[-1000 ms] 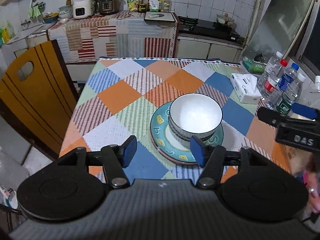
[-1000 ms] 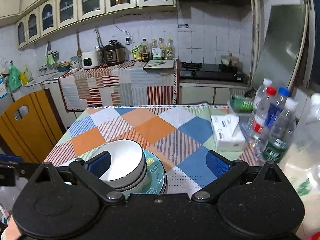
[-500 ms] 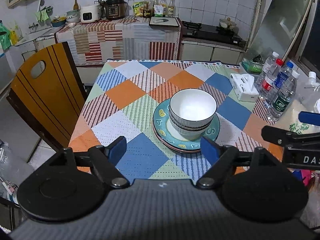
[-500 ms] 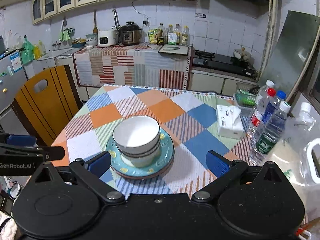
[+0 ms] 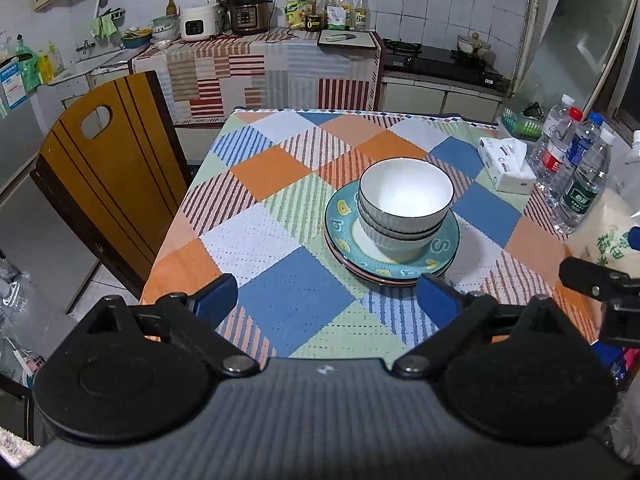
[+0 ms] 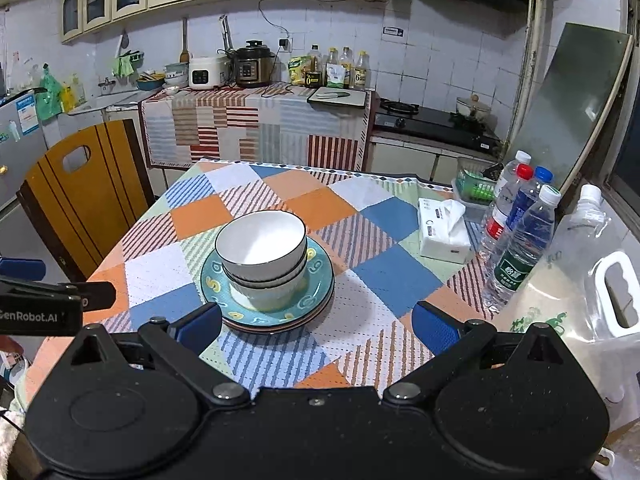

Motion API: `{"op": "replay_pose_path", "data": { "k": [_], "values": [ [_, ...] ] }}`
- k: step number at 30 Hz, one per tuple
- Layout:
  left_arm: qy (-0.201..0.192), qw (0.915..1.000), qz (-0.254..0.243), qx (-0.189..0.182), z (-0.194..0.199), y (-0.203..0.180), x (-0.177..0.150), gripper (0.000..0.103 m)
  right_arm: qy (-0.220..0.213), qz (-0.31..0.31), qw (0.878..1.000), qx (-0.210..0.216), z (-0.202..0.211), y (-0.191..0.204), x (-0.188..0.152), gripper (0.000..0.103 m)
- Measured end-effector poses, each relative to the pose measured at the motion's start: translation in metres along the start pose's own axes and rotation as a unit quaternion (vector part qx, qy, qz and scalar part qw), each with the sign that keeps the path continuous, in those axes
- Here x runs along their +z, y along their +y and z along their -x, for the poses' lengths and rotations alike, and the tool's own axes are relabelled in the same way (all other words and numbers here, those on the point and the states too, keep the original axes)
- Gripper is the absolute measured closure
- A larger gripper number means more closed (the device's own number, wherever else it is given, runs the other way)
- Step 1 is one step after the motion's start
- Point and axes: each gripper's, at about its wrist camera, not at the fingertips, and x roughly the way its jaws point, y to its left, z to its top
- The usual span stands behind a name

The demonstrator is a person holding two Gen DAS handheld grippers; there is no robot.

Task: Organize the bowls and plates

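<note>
White ribbed bowls (image 5: 405,206) sit nested on a stack of plates, the top one teal with yellow letters (image 5: 340,220), in the middle of the checked tablecloth. They also show in the right wrist view: the bowls (image 6: 262,254) on the plates (image 6: 316,292). My left gripper (image 5: 326,300) is open and empty, above the table's near edge, short of the stack. My right gripper (image 6: 316,324) is open and empty, near the front edge, just right of the stack.
A tissue pack (image 6: 442,230), several water bottles (image 6: 520,240) and a large plastic jug (image 6: 592,284) stand along the table's right side. A wooden chair (image 5: 108,176) stands at the table's left. The table's front edge (image 5: 332,354) is near both grippers.
Both grippers have pulled back and up from the stack toward the table's near edge. The left gripper's jaws have opened wider. The bowls and plates have not moved.
</note>
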Motion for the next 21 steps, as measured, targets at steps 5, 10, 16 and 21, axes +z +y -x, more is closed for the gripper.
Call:
{"op": "replay_pose_path", "data": {
  "k": [5, 10, 16, 21],
  "values": [
    [-0.001, 1.0, 0.001, -0.001, -0.001, 0.002, -0.003, 0.006, 0.001, 0.011, 1.0, -0.01, 0.001, 0.004, -0.004, 0.001],
    [-0.002, 1.0, -0.002, -0.005, -0.002, 0.002, -0.003, 0.006, 0.004, 0.002, 1.0, -0.015, -0.003, 0.002, -0.006, 0.0],
    [-0.016, 0.9998, -0.006, -0.005, -0.006, -0.004, -0.008, 0.006, 0.007, -0.008, 1.0, -0.018, -0.009, 0.003, -0.012, 0.001],
    [-0.022, 0.9996, -0.017, -0.005, -0.007, -0.011, -0.013, 0.006, 0.013, -0.012, 1.0, -0.023, -0.014, 0.003, -0.015, 0.001]
  ]
}}
